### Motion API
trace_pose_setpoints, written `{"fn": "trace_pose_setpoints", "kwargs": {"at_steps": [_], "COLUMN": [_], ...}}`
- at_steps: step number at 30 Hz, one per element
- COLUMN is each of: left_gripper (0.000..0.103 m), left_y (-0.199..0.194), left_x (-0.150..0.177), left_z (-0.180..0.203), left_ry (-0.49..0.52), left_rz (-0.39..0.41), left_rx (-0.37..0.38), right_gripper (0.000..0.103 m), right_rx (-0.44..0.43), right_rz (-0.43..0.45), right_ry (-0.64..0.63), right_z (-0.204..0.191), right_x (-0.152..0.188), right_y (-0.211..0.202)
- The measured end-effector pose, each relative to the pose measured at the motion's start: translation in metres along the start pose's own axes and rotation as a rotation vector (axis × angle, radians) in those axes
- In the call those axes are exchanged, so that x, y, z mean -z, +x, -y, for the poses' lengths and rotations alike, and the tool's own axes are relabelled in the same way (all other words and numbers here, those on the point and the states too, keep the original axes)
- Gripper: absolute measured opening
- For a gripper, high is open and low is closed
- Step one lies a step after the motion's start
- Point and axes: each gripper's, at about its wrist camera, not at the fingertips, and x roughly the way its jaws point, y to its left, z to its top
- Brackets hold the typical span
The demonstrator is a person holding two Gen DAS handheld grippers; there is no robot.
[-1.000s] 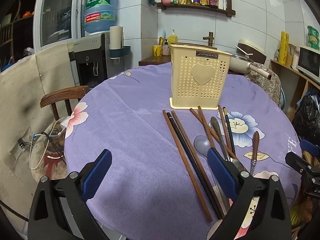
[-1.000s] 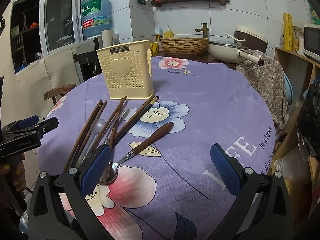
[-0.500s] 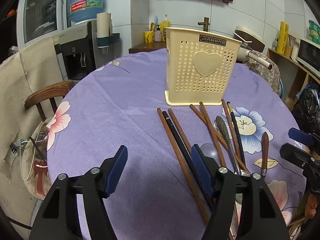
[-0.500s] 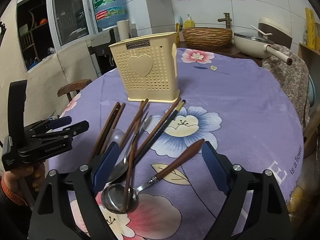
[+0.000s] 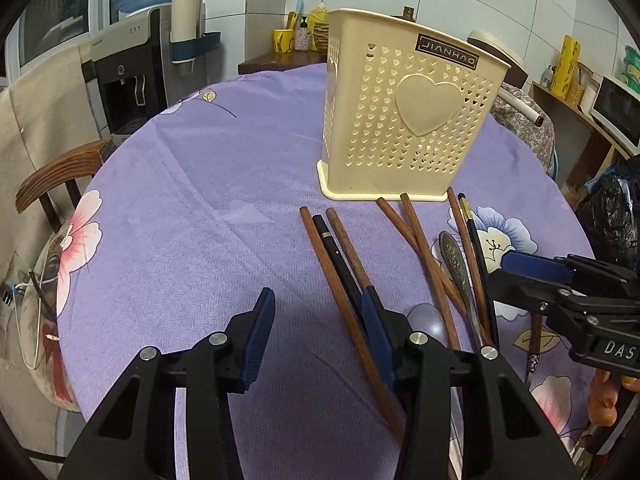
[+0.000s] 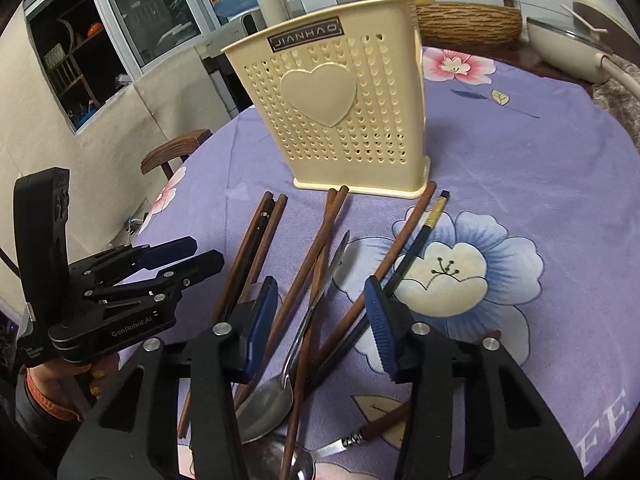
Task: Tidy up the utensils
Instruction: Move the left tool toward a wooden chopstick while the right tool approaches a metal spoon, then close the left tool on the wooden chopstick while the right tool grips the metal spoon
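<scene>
Jaws of left gripper (image 5: 316, 320) and right gripper (image 6: 322, 312) have just been closing, now half-open, gripping nothing. Left pair: bare purple bench cloth (image 5: 192, 200) between, wooden chopsticks (image 5: 340, 272) under right pad. Right pair straddles metal spoon (image 6: 288, 364) and chopsticks. Perforated cream plastic holder (image 5: 404, 120) upright beyond; pickup looks imminent.

Round table (image 5: 180, 184) under a purple flowered cloth (image 6: 520, 184). At the far middle stands a cream perforated holder (image 5: 408, 120). Near it lie loose brown and black chopsticks (image 5: 344, 264), crossing, with metal spoons (image 6: 268, 396) among them.
</scene>
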Motion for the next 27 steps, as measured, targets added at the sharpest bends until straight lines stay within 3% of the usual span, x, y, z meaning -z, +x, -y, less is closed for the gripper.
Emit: {"fn": "trace_pose_setpoints", "kwargs": {"at_steps": [14,27], "left_gripper": [0.027,0.022], "left_y": [0.018,0.027], "left_x": [-0.014,-0.014], "left_z": [-0.004,-0.005], "left_ry": [-0.019,-0.012], "left_rz": [-0.061,-0.097], "left_rx": [0.037,0.023], "right_gripper": [0.034,0.021], "right_rx": [-0.031,-0.047], "right_rz": [-0.082,-0.140], "right_ry": [0.081,0.105], "right_z": [0.015,0.017], "right_x": [-0.018,-0.015], "right_y": [0.026,0.040]}}
